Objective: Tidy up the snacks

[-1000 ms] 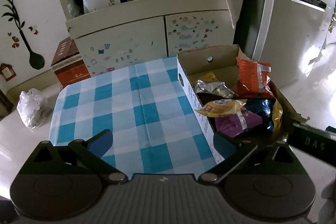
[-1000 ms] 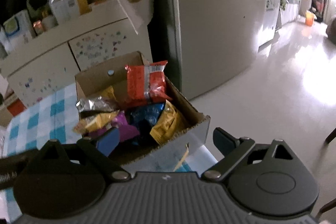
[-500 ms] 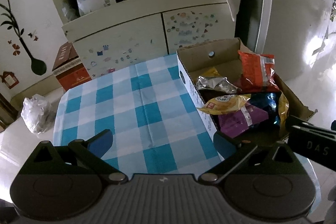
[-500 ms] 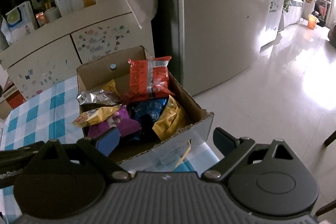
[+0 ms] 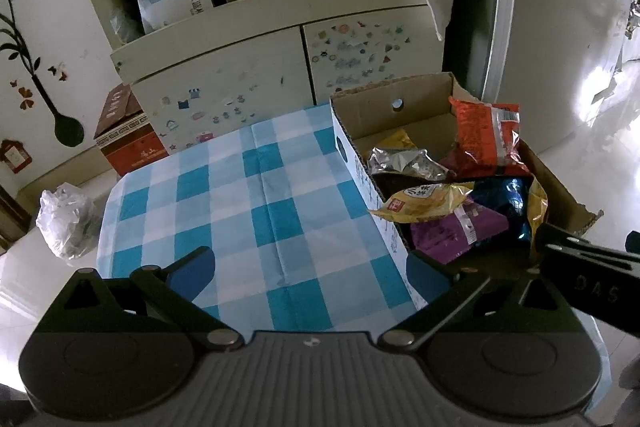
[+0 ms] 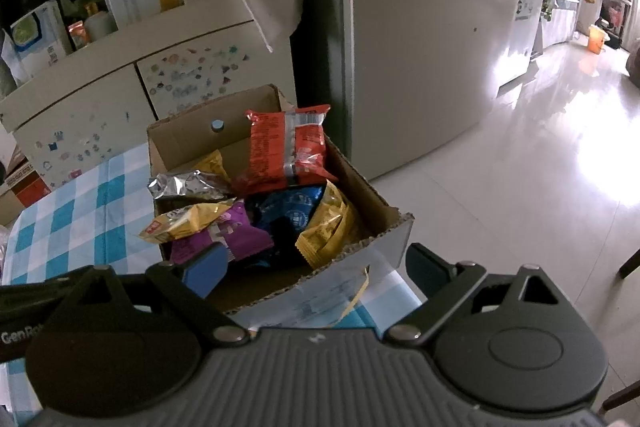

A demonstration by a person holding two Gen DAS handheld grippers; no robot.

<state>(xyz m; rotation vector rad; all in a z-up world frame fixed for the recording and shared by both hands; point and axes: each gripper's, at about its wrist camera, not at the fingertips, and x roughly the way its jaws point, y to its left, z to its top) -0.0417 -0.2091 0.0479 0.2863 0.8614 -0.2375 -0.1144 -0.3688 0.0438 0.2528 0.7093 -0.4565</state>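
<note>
A cardboard box (image 5: pixel 380 99) (image 6: pixel 360 183) stands on the right side of a blue checked tablecloth (image 5: pixel 240 203) (image 6: pixel 76 211). It holds several snack bags: a red one (image 5: pixel 486 139) (image 6: pixel 286 151), a silver one (image 5: pixel 404 163) (image 6: pixel 184 183), a yellow one (image 5: pixel 424 203) (image 6: pixel 188 221), a purple one (image 5: pixel 456 235) (image 6: pixel 240 239), a blue one (image 5: pixel 504 199) (image 6: pixel 292 207). My left gripper (image 5: pixel 310 267) is open and empty above the cloth's near edge. My right gripper (image 6: pixel 316 263) is open and empty above the box's near wall.
A cream cabinet (image 5: pixel 256 67) with cartons on top stands behind the table. A fridge (image 6: pixel 424 39) stands right of the box. A red-brown box (image 5: pixel 128 131) and a white plastic bag (image 5: pixel 66 223) sit left of the cloth. Shiny floor (image 6: pixel 520 155) lies to the right.
Both grippers have drawn back and upward from the table, so the box and cloth look smaller and farther. Both stay open and empty. The snacks have not moved.
</note>
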